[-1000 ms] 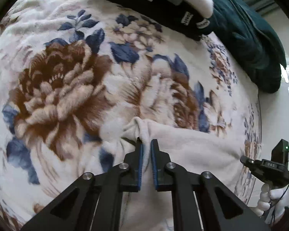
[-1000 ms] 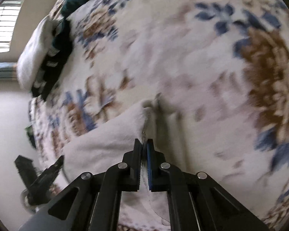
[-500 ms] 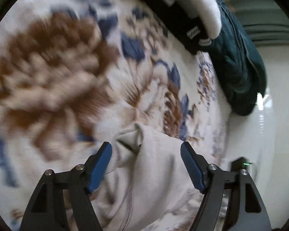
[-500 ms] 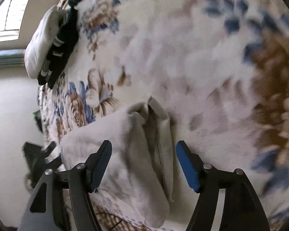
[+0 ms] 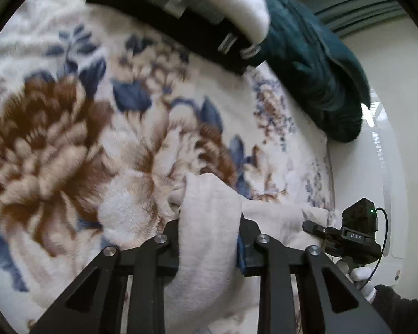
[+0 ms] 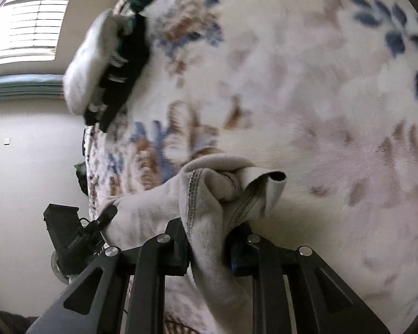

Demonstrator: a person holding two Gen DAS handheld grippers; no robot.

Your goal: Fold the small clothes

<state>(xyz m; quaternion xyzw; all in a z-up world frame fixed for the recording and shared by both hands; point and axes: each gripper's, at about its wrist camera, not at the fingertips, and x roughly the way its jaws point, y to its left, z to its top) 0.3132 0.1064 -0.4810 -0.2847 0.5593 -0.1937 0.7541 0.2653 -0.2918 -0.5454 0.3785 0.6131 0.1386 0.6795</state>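
Closest in, a bunched fold of the cream fleece garment (image 5: 209,222) was caught between the jaws of the left gripper (image 5: 209,239), which were closing onto it. Same story on the other side: the right gripper (image 6: 206,247) was closing around the stitched hem end. So the garment was strung between both grippers at the near edge of the floral blanket (image 5: 69,139), long axis running side to side, neither hand nearer. Further back, a stack of folded clothes (image 5: 209,14) was parked.

A home bedroom. A flowered fleece blanket (image 5: 69,144) covers the bed, clothes (image 5: 315,64) heaped at its far side. A blinded window (image 6: 30,25) lights the far left.
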